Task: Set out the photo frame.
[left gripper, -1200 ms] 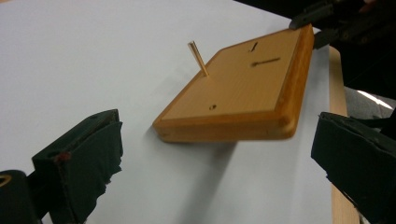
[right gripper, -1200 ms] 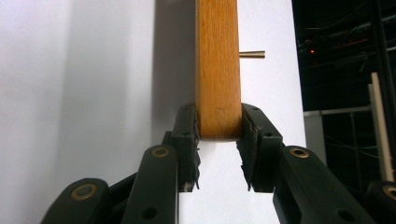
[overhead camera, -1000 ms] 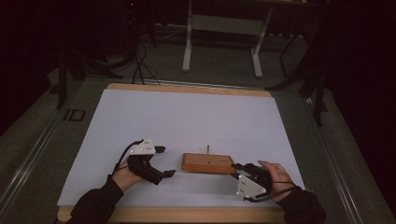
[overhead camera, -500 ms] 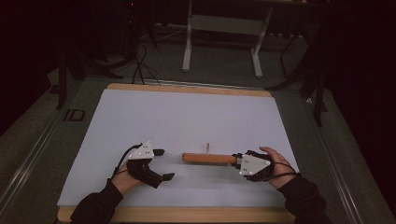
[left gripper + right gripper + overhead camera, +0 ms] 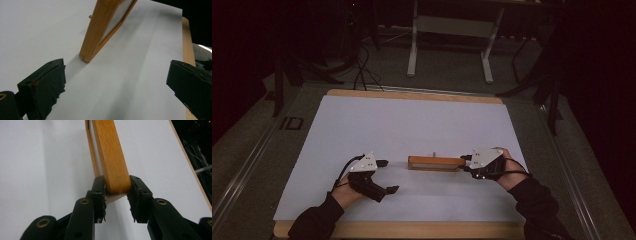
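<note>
While the left claw (image 5: 388,176) gapes wide (empty), the right claw (image 5: 117,192) clamps the wooden frame (image 5: 435,162)

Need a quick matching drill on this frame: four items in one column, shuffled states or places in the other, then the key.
Items:
1. flat wooden picture frame
2. left gripper
3. right gripper
4. white sheet covering the table

States:
A. jaws wide apart, nothing between them
B. lies under everything, wooden edge showing around it
C. tipped up on its long edge, held at one end
D. shut on the wooden end

Pairs: 1-C, 2-A, 3-D, 4-B
</note>
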The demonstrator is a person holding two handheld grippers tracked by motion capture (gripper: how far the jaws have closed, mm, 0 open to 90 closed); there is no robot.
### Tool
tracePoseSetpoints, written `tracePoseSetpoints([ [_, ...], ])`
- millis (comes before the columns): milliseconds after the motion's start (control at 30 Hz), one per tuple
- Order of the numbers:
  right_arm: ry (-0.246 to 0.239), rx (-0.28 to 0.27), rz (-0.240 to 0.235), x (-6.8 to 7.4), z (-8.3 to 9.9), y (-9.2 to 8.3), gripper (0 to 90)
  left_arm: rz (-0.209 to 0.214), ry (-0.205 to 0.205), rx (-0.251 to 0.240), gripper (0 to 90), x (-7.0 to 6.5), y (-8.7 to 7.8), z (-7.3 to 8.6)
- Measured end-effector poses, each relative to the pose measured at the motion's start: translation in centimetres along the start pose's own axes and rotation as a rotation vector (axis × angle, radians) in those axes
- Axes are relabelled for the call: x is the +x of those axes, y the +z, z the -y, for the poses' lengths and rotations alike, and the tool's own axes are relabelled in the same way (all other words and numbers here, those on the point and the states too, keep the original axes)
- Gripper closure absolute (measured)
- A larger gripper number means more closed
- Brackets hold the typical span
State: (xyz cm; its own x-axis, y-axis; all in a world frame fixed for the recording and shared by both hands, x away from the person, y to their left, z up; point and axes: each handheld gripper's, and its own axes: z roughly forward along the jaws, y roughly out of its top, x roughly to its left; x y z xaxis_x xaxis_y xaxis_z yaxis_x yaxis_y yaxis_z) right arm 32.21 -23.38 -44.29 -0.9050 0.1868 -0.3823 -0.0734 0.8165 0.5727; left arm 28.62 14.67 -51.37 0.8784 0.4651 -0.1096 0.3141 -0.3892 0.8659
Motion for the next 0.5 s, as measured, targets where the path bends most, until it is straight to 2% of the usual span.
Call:
tracePoseSetpoints([
  [133,0.051,0.017,0.01,-0.7,-0.2,0.3,66.6,-0.001,0.001,0.002,2.5,0.0,0.2,0.1],
  [300,0.124,0.008,0.005,-1.7,-0.2,0.8,65.6,-0.006,-0.002,0.0,2.5,0.2,0.2,0.2],
  [500,0.176,0.01,0.015,-2.5,-0.3,1.4,64.4,-0.01,0.002,0.007,2.5,0.2,0.2,0.3],
])
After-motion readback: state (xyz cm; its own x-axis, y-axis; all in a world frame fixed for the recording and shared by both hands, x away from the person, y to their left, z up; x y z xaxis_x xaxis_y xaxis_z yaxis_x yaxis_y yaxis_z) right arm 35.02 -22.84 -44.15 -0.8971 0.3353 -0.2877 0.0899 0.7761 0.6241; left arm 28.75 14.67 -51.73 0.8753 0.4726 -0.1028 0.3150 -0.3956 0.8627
